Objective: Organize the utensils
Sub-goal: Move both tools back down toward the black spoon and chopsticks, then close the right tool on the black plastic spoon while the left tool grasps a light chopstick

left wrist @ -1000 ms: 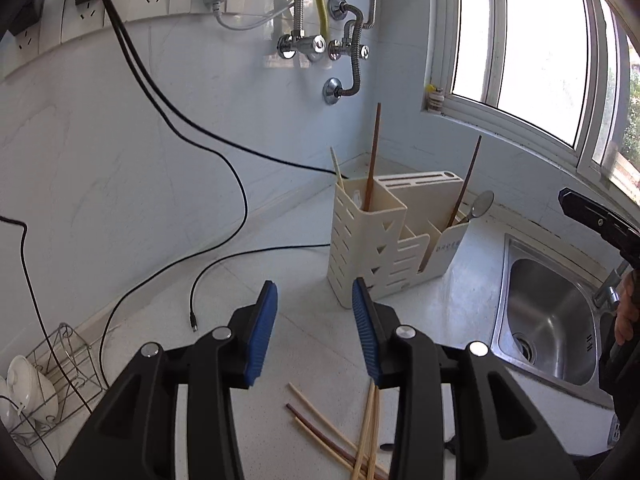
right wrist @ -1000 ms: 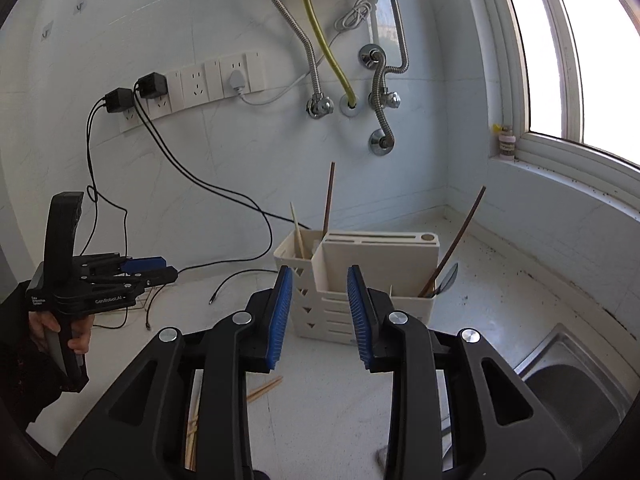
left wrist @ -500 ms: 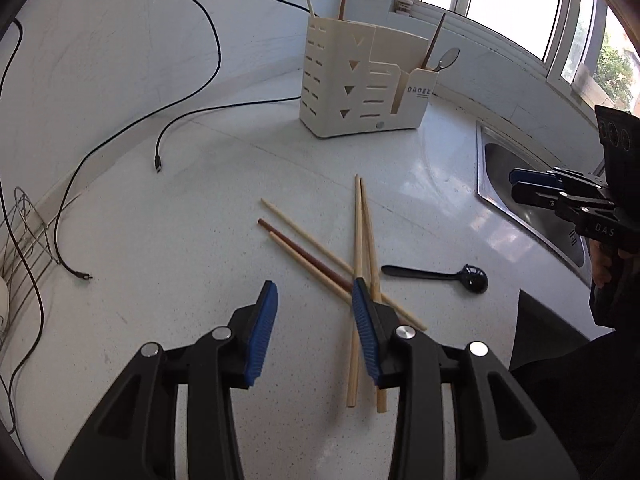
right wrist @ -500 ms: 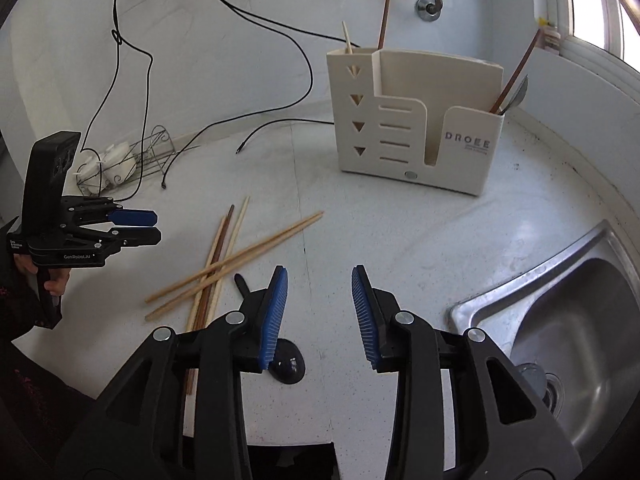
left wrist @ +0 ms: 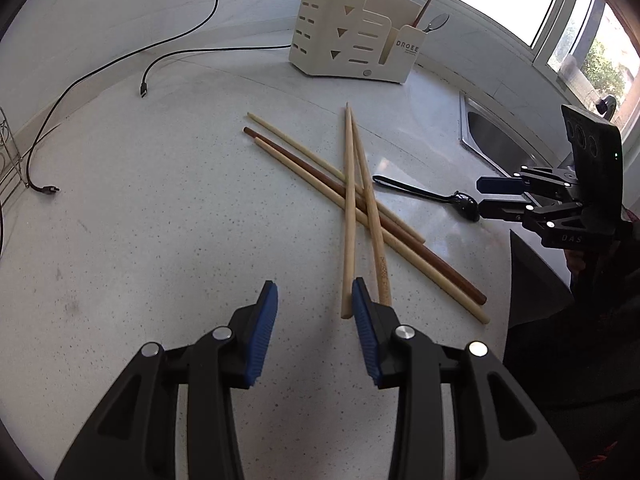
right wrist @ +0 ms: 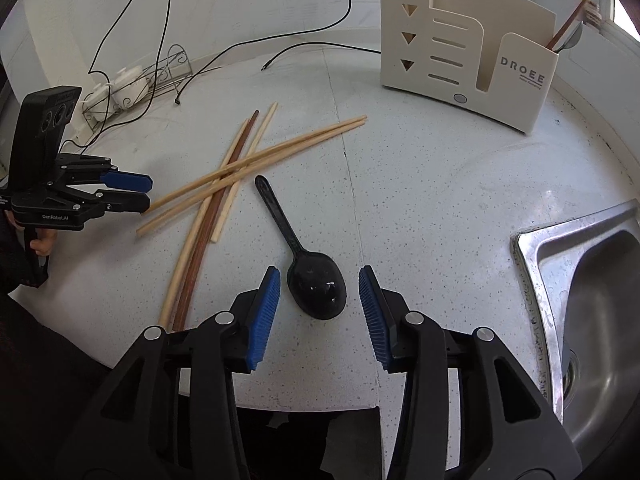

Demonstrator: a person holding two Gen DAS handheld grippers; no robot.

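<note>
My right claw, its jaws opening and empty, hangs over the bowl of the black spoon on the bench (handle running away from me), while my left claw stands apart beside the chopsticks.

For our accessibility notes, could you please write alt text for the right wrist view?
The right gripper, jaws opening, hovers over a black plastic spoon lying bowl-first between its blue pads on the speckled white counter. Crossed wooden chopsticks lie left, a cream utensil holder behind, a steel sink right.
</note>
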